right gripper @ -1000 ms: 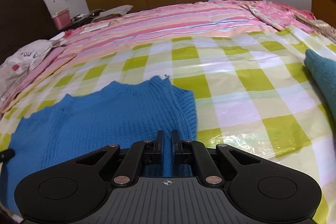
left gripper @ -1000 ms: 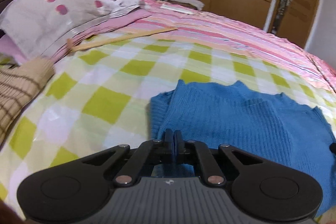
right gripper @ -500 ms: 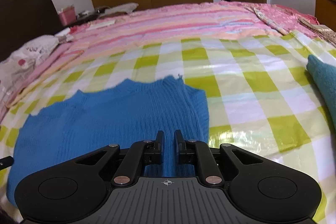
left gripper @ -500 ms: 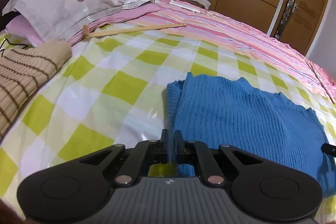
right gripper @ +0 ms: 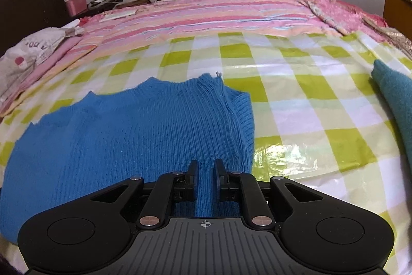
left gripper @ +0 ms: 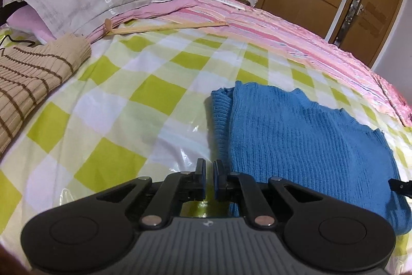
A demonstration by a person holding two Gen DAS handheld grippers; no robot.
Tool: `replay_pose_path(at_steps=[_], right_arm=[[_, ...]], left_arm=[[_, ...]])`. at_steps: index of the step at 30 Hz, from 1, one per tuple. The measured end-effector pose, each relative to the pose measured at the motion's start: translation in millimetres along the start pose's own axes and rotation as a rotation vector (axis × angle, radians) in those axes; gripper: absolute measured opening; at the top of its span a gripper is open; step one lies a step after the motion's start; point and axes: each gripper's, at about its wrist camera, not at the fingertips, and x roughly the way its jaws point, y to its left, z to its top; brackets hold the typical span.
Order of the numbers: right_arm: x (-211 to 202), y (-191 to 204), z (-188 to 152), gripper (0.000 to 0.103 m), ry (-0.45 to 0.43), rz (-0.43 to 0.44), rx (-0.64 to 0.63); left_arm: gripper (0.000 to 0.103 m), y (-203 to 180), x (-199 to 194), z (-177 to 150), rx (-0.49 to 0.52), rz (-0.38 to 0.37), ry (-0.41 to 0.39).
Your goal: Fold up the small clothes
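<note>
Both grippers sit low over the bed. Left gripper [left gripper: 209, 173] has its fingers drawn nearly together with nothing between them, above the checked sheet [left gripper: 144, 94] just off the sweater's folded side at its 3 o'clock. Right gripper [right gripper: 206, 173] is slightly parted over the blue sweater [right gripper: 128, 141], pinching nothing that I can see.

The sweater lies flat at the middle of the sheet, both sides already turned in, neckline toward 12 o'clock. My guess is the next fold runs hem to neck: each gripper should take a bottom corner through all layers, lift evenly and lay it square so the folded sides don't slide open.

Ribbed knit is thick, soft and stretchy, with raw-looking wavy edges. Glossy plastic-like sheeting underneath looks slippery. A striped tan knit [left gripper: 31, 79] lies at 9 o'clock, a teal one [right gripper: 394, 99] at 3.
</note>
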Motion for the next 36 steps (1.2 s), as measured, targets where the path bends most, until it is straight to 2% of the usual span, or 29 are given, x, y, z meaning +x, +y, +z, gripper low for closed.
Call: replay_pose_path(at_steps=[4,7,14,18,23,26,31,36], right_arm=[[-10,-1,1,0.016,-0.031,0.026,0.035],[-6,1,-2,0.015,-0.002,0.006,-0.001],[-11,5,-2,0.017,-0.022,0.028,0.021],[-3,11,-5,0.018,-0.002,0.008,-0.029],[-15,2,-3,0.018,-0.016,0.031,0.029],[-23,-5,-4,0.018,-0.025,0.013,0.043],[-31,-21,-5,0.019,-0.039,0.029,0.130],[-23,-30,-10,0.018,-0.014,0.042,0.134]], left_arm=[[0.015,0,-4,0,-0.003,-0.022,-0.010],[0.015,-4,-5,-1,0.015,-0.039,-0.010],[0.015,-7,1,-5,0.059,-0.032,-0.005],[0.016,-12,4,-9,0.108,-0.014,-0.008],[0.016,-16,0,-10,0.130,-0.004,-0.027],[0.016,-19,-7,-10,0.149,-0.009,-0.051],[0.016,-31,-27,-13,0.218,-0.026,-0.123],[0.016,-55,-35,-28,0.302,-0.071,-0.133]])
